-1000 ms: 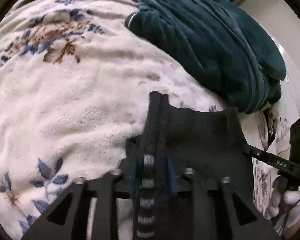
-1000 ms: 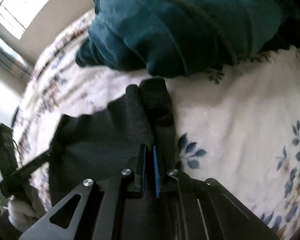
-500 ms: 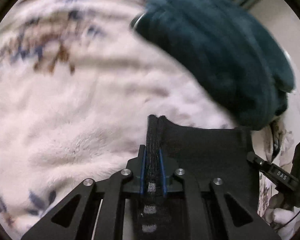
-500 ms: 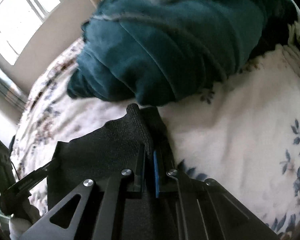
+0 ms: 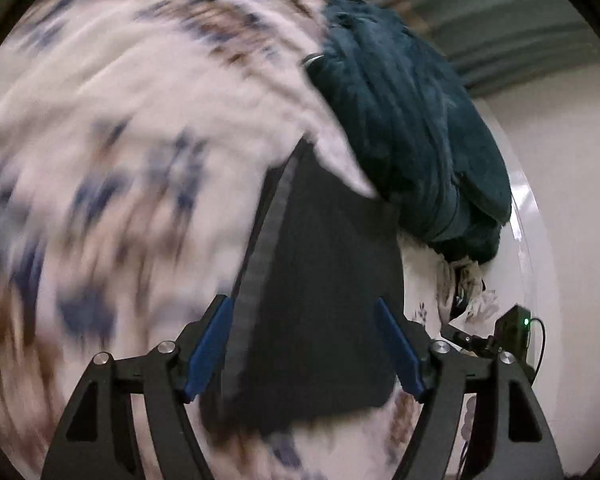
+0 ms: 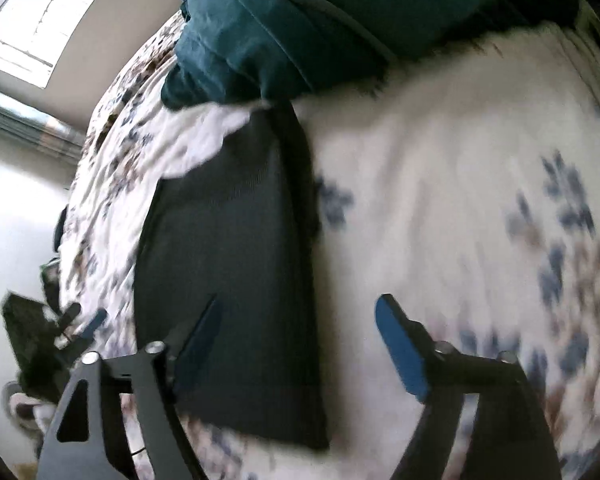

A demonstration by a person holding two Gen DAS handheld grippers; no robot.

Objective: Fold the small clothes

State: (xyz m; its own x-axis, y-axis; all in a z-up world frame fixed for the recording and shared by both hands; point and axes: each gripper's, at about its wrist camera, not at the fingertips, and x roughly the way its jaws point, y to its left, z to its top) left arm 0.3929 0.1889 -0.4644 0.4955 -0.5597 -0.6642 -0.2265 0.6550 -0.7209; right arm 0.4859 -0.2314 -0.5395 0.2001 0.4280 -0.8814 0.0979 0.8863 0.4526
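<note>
Black knit garment [image 5: 324, 292] lies flat on the floral blanket [image 5: 112, 128] beside the teal blanket [image 5: 412, 128]; both left gripper [image 5: 304, 344] and right gripper [image 6: 300, 344] gape wide, holding nothing, so lift straight away without snagging the fold

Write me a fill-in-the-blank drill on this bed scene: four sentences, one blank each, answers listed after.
1. Both grippers, left and right, have their fingers spread ____.
2. The dark garment lies flat on the ____ blanket.
3. The bundle heaped beyond the garment is ____ in colour.
4. Neither gripper grips the ____.

Answers: open; floral; teal; garment
</note>
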